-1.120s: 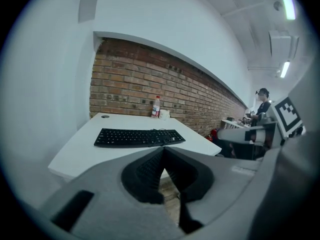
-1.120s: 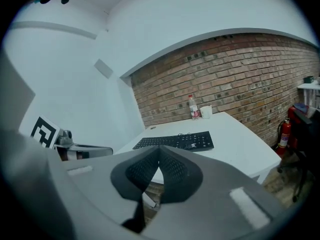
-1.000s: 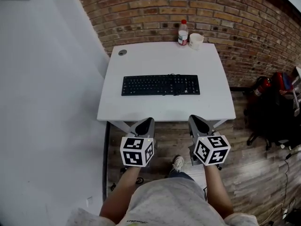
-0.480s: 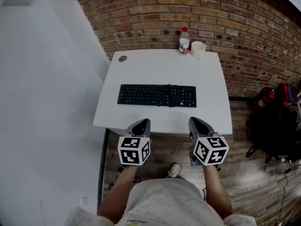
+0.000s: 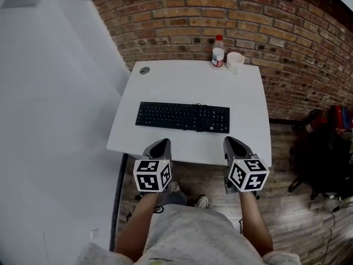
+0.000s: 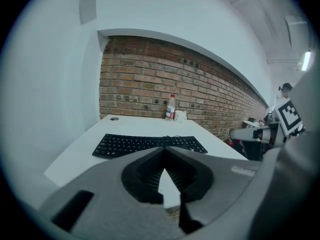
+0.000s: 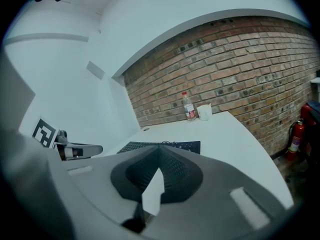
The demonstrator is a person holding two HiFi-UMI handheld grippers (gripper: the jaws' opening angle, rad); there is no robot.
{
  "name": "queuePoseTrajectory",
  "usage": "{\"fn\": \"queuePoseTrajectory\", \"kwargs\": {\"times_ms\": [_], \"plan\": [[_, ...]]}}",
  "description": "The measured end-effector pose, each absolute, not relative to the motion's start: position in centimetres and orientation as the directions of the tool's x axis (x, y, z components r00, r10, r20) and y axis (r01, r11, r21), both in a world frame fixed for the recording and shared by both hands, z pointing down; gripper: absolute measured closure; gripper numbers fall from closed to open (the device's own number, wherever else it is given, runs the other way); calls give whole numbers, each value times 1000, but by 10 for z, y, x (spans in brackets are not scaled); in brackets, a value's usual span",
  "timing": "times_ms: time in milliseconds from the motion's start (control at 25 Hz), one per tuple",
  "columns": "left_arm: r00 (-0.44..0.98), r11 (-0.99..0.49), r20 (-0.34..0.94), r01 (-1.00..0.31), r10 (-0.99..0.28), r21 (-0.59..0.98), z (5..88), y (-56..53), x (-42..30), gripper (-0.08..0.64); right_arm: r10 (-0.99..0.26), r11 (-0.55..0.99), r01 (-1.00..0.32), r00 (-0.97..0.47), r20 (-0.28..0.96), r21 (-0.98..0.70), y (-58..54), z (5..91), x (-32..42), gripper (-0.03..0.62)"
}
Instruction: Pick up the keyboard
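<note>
Nearest the person, the left hand-held gripper (image 5: 159, 143) and the right hand-held gripper (image 5: 233, 142) hang side by side just short of the table's (image 5: 193, 81) near edge. Each has its jaws pressed together with nothing between them. At 12 o'clock from the pair, the black keyboard (image 5: 182, 117) lies flat across the near half of the table, long side toward the person and apart from both grippers. It looks like a light, stiff plastic slab, long and thin, so it should lift as one piece without sagging. The keycaps give under pressure and the smooth casing could slip. The best hold is probably at the short ends, the left gripper at the 9 o'clock end and the right at the 3 o'clock end. A single bite on the near long edge is likely to let it swing. Both sets of jaws would have to open first, and since the keyboard lies flush, getting a jaw beneath it may be awkward. What seems to be its cable (image 5: 202, 107) lies bunched on the keys right of centre and could slide off. At about 1 o'clock, by the brick wall (image 5: 248, 15), a red-capped bottle (image 5: 218, 51) stands upright beside a white cup (image 5: 235, 61). I cannot tell how full either is.
</note>
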State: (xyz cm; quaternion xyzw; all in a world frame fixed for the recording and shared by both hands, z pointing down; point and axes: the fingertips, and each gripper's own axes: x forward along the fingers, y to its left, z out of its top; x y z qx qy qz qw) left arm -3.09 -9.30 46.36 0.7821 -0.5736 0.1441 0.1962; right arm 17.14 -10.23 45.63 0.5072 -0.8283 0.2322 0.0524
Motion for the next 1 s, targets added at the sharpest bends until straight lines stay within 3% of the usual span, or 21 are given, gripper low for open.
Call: {"fn": "queuePoseTrajectory", "kwargs": {"times_ms": [400, 680, 1000], "plan": [[280, -241, 438, -960, -854, 144, 483, -141, -56, 563, -817, 363, -885, -453, 358, -293, -150, 477, 171, 580], [268, -227, 459, -963, -847, 143, 502, -189, -87, 487, -812, 327, -907, -413, 413, -264, -189, 498, 168, 545], [224, -189, 513, -975, -829, 120, 527, -235, -132, 368, -807, 255, -935, -346, 479, -245, -232, 522, 170, 463]]}}
